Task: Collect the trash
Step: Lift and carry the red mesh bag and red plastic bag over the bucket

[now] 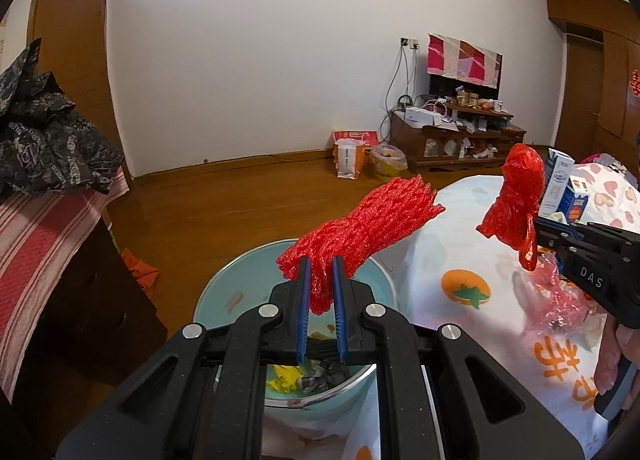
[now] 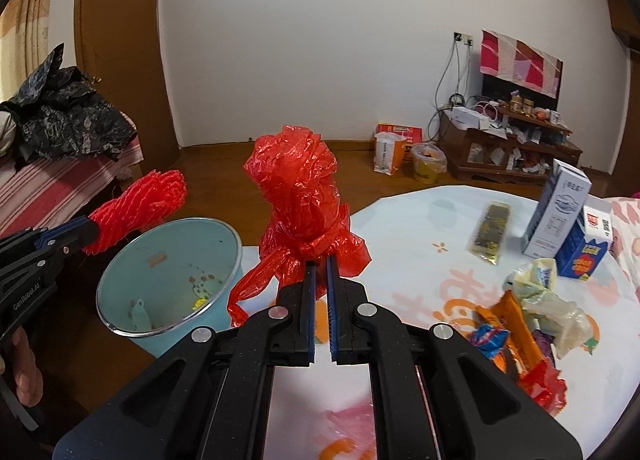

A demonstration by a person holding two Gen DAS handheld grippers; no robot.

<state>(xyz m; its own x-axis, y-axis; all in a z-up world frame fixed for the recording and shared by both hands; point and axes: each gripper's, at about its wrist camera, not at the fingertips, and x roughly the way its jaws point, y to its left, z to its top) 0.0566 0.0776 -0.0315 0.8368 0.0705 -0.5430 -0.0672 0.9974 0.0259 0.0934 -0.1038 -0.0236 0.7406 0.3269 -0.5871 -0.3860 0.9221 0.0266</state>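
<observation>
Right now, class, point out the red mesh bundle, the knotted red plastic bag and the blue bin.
red mesh bundle [image 1: 360, 236], left wrist view, its bunched middle.
knotted red plastic bag [image 2: 300, 195], right wrist view, crinkled body above the knot.
blue bin [image 2: 168, 256], right wrist view, inner wall.

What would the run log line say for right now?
left gripper: shut on red mesh above bin | right gripper: shut on red bag

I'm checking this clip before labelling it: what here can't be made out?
- Left wrist view: most of the bin's contents, hidden by the left gripper and its red mesh netting.
- Right wrist view: table surface nearest the camera, hidden behind the right gripper's body.
- Both views: print on the milk carton, too small.
</observation>
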